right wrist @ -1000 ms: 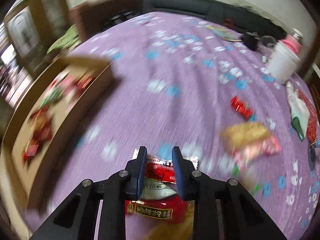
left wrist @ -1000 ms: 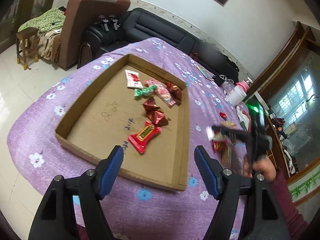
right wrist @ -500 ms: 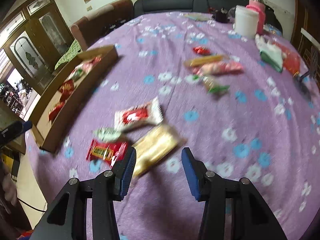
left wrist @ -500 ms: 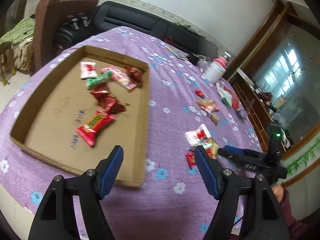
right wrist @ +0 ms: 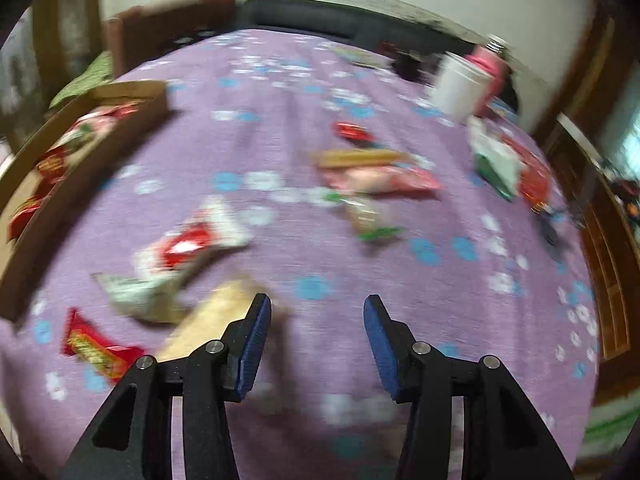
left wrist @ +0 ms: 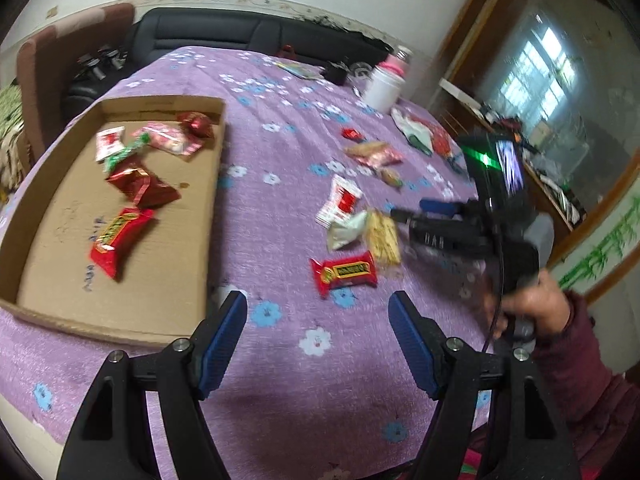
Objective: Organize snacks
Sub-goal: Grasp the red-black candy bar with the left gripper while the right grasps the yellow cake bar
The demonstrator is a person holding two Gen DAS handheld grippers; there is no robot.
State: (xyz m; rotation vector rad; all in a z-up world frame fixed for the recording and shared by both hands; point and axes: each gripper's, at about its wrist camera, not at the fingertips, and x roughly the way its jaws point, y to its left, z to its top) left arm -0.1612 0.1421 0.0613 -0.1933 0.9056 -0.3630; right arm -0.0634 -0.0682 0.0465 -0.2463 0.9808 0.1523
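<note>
While both grippers hover above the purple flowered tablecloth, neither holds anything. Spread wide, the left gripper hangs over bare cloth near the cardboard tray, which holds several wrapped snacks. Its fingers parted too, the right gripper sits just beside a yellow snack bar; contact is too blurred to judge. Close by lie a red candy bar, a white-and-red packet and a pale green packet. More snacks lie farther off, near a white cup.
</note>
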